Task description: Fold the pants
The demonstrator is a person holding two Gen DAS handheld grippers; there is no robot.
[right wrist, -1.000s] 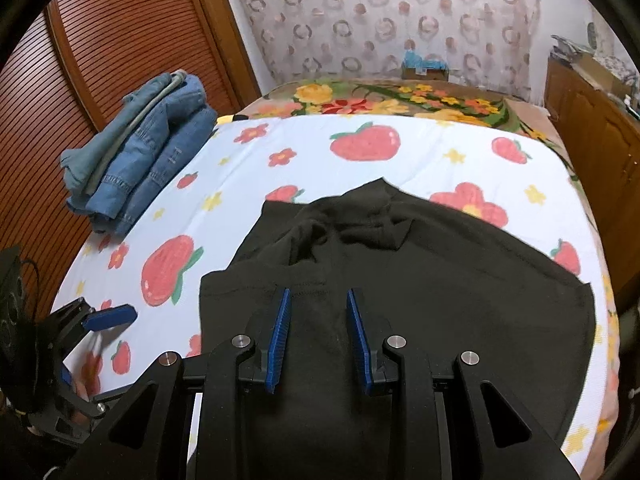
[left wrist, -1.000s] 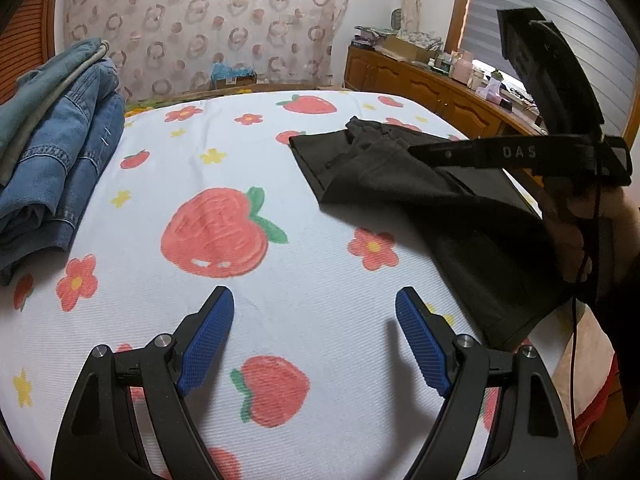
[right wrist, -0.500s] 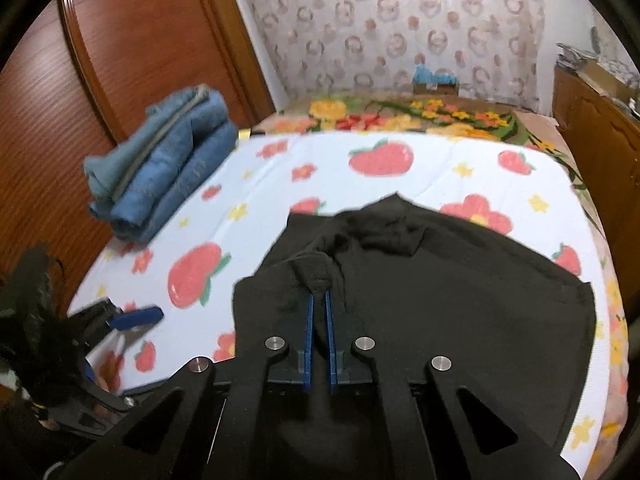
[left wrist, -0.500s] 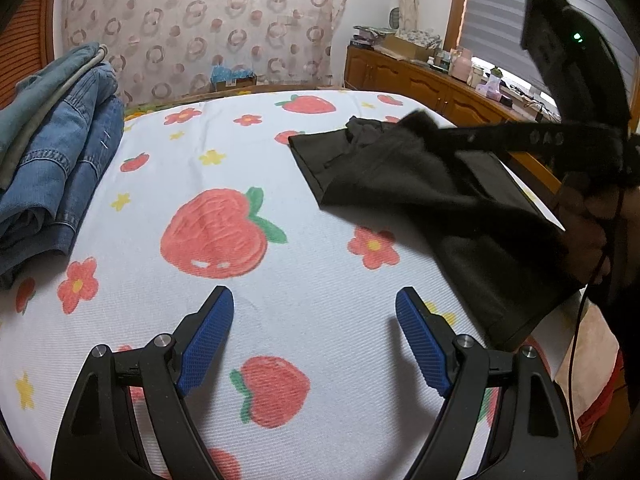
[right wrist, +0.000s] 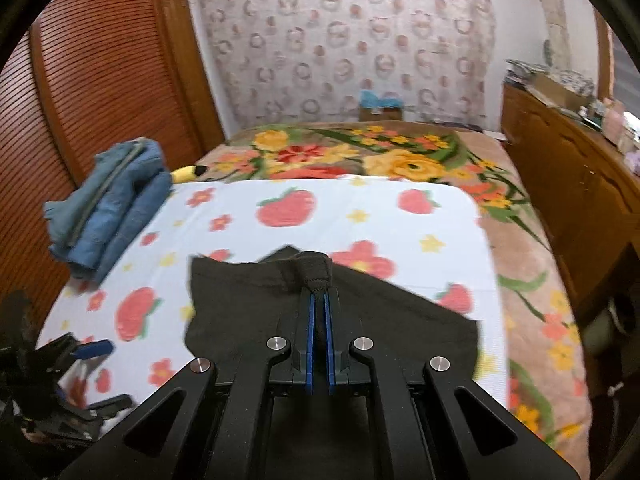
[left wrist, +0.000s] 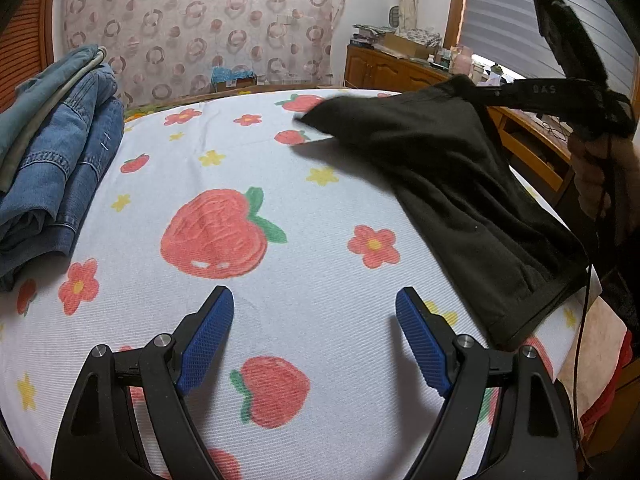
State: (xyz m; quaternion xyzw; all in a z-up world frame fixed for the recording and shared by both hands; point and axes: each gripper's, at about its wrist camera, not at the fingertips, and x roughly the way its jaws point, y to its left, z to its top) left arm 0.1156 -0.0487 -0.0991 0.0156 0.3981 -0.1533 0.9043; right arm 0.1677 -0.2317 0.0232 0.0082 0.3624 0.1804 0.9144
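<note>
The black pants (left wrist: 460, 184) lie on the right side of the strawberry-print sheet (left wrist: 224, 208), with one part lifted into the air. My right gripper (right wrist: 319, 300) is shut on a bunched fold of the black pants (right wrist: 248, 304) and holds it above the bed; it also shows in the left wrist view (left wrist: 472, 88) at upper right. My left gripper (left wrist: 314, 320) is open and empty, low over the sheet, left of the pants' near hem. It shows in the right wrist view (right wrist: 92, 350) at lower left.
A stack of folded blue jeans (left wrist: 48, 160) sits at the bed's left edge, next to a wooden slatted wardrobe (right wrist: 92, 92). A wooden dresser (right wrist: 572, 184) runs along the right side. A floral blanket (right wrist: 360, 156) covers the far end of the bed.
My right gripper closed on a fold of the black pants and raised it off the bed. The pants' far edge lifted with it. My left gripper stayed put, open.
</note>
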